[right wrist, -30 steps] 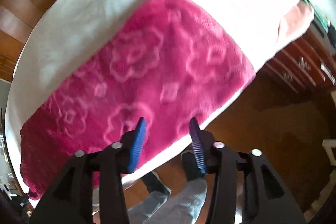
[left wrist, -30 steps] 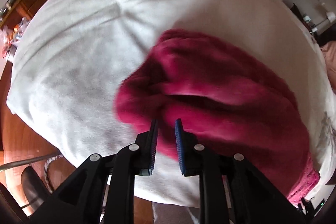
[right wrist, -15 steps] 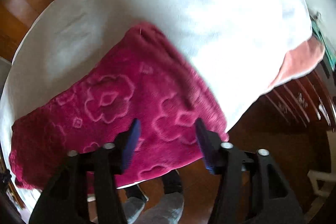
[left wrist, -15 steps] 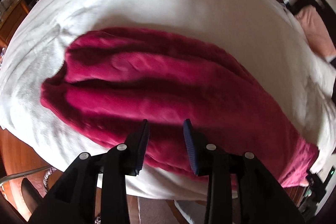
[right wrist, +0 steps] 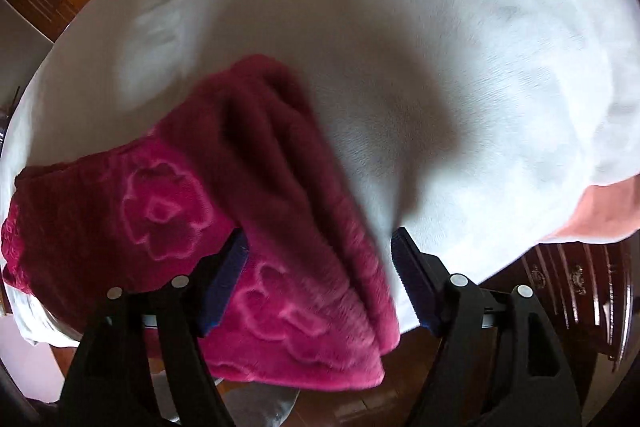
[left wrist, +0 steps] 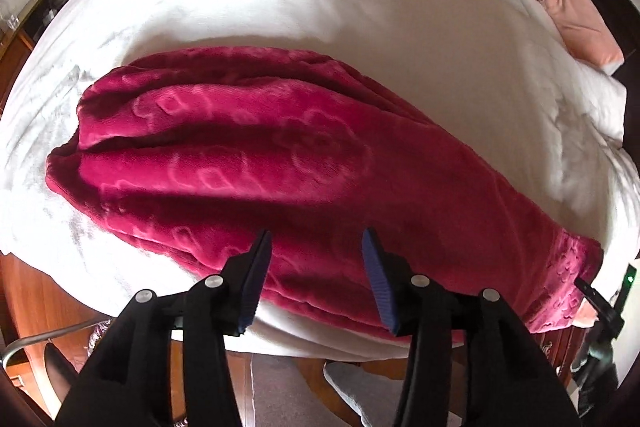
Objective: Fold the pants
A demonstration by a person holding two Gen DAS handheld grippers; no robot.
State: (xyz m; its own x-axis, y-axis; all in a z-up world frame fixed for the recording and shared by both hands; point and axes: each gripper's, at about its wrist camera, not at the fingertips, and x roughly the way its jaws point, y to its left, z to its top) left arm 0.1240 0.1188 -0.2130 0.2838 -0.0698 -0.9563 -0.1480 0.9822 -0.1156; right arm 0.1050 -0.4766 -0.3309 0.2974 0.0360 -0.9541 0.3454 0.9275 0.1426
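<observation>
Across the near edge of the white bed (left wrist: 360, 7) lie the pants (left wrist: 280, 163), a thick magenta fleece pair pressed with a flower pattern, stretched lengthwise with long ridges running through the fabric. From the left wrist view, the left gripper (left wrist: 316, 275) hangs above the near side of the cloth with its blue-padded fingers spread apart and nothing between them. From the right wrist view, the right gripper (right wrist: 320, 279) is also spread wide and empty, poised over one end of the pants (right wrist: 224, 227), where the fabric bunches into a fold; that picture is blurred, so whether a finger touches the cloth is hard to tell. A peach pillow (left wrist: 576, 23) sits at the far corner of the bed.
</observation>
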